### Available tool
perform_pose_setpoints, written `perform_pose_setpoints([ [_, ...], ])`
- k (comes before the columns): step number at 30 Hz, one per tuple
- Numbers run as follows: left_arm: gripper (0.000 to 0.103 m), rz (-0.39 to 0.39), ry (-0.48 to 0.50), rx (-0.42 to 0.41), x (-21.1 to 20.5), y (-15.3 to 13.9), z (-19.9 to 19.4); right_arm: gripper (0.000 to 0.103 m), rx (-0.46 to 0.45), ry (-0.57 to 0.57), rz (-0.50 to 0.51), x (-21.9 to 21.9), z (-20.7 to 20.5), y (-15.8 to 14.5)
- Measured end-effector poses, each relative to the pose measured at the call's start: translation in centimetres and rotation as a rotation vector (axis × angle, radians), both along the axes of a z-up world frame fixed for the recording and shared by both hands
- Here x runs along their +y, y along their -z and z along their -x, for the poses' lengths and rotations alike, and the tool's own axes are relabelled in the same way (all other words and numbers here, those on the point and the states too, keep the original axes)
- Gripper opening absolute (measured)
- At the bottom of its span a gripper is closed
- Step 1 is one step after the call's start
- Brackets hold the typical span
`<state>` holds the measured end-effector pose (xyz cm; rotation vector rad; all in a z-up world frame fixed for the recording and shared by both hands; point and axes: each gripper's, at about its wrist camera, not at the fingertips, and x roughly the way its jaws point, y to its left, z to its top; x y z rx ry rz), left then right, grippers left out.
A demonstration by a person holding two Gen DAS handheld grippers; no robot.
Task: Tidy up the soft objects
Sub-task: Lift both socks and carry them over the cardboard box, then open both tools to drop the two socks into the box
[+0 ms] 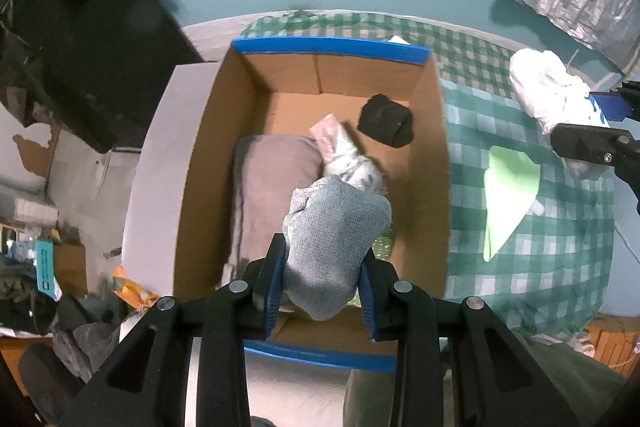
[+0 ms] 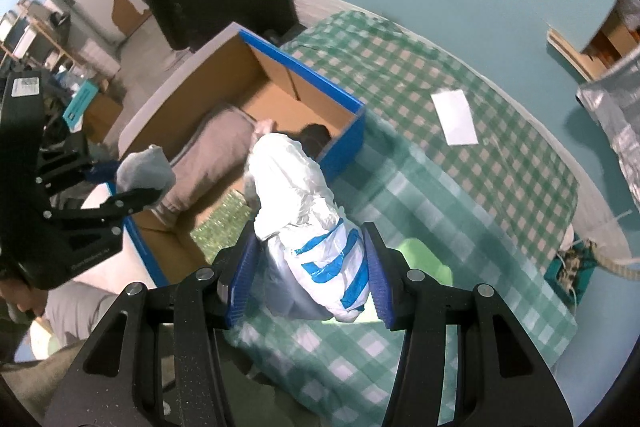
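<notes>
A: Left view?
B: Left gripper [image 1: 322, 281] pinches a grey knit [image 1: 336, 239] above the box [image 1: 332, 47], inside its near blue edge. Pillow [image 1: 272, 187], patterned cloth [image 1: 352, 167] and black item [image 1: 386, 126] lie within; bare floor remains at the far left corner.

A: Right view?
B: Right gripper [image 2: 310, 285] pinches a white bag [image 2: 308, 223] over the checkered cloth [image 2: 460, 187], just outside the box [image 2: 344, 143] wall. A green cloth [image 2: 424, 259] lies beneath.

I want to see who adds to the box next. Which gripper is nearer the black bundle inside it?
Left. The left gripper hangs over the box, near the black bundle. The right gripper is outside, over the checked cloth.
</notes>
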<state>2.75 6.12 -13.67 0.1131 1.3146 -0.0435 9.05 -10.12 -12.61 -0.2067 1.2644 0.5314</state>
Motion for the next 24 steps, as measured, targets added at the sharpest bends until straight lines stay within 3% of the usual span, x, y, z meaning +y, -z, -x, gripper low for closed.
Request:
perform_pose_setpoints([
  [24, 0.033, -0.017, -0.099, 0.031, 6.4, 2.4, -0.4, 0.05, 0.036, -0.126, 0.045, 10.8, -1.8, 3.2],
])
